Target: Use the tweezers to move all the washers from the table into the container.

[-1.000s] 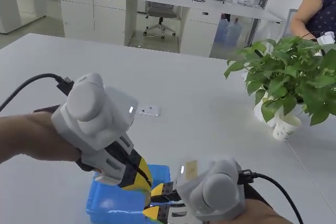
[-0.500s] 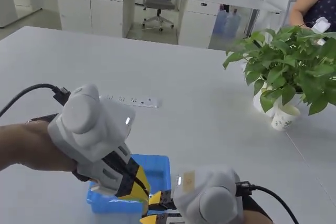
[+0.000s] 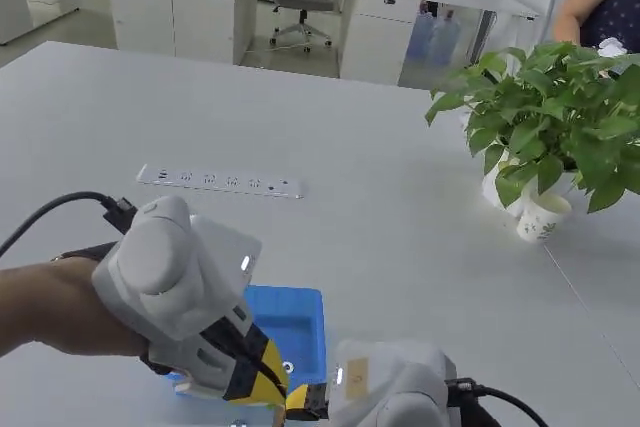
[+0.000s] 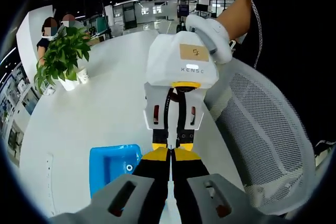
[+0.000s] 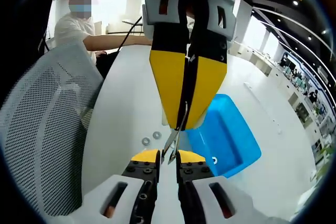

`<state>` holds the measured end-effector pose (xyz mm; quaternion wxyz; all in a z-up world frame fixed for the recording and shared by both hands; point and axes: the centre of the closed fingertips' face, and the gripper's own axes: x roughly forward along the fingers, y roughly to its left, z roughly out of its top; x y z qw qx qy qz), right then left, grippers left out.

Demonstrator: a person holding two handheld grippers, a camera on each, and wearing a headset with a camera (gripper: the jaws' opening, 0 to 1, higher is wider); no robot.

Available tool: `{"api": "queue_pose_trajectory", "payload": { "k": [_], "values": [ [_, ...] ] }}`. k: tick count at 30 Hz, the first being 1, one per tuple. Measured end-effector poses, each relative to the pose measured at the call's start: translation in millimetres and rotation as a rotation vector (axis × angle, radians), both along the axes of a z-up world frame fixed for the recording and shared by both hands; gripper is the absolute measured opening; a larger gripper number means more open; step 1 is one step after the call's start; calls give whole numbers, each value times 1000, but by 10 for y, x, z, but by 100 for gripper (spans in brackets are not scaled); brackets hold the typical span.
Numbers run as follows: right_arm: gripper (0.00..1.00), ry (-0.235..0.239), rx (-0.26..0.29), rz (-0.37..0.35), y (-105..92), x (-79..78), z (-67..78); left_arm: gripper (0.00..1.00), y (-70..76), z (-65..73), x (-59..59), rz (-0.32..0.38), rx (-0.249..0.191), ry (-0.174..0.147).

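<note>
Pinching the tweezers (image 5: 173, 142) in both shut jaws, you've one washer (image 5: 213, 160) newly showing in the container (image 5: 233, 135); two washers (image 5: 146, 141) wait on the desk (image 5: 118, 124).

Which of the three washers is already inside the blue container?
The single washer lying on the blue container floor; the other two washers lie side by side on the white table, outside it.

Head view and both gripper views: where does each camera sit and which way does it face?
Head view: on the headset, looking down the table; a forearm, left gripper and right gripper by the blue container.
Left gripper view: along its own fingers, facing the right gripper.
Right gripper view: along its own fingers, facing the left gripper, which holds tweezers.
Both gripper views show the container and mesh chair.
</note>
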<state>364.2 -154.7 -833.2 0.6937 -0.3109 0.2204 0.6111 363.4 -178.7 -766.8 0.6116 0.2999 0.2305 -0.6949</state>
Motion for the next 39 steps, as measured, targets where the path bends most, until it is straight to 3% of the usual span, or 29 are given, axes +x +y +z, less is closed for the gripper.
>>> {"api": "queue_pose_trajectory", "payload": {
  "k": [8, 20, 39],
  "values": [
    [15, -8, -1, -18, 7, -46, -72, 3, -8, -19, -43, -10, -14, 16],
    [12, 6, 21, -31, 39, -93, -118, 3, 23, -111, -105, -17, 5, 23],
    [12, 4, 1, -16, 52, -108, -202, 3, 57, -197, -126, -14, 17, 29]
  ]
}}
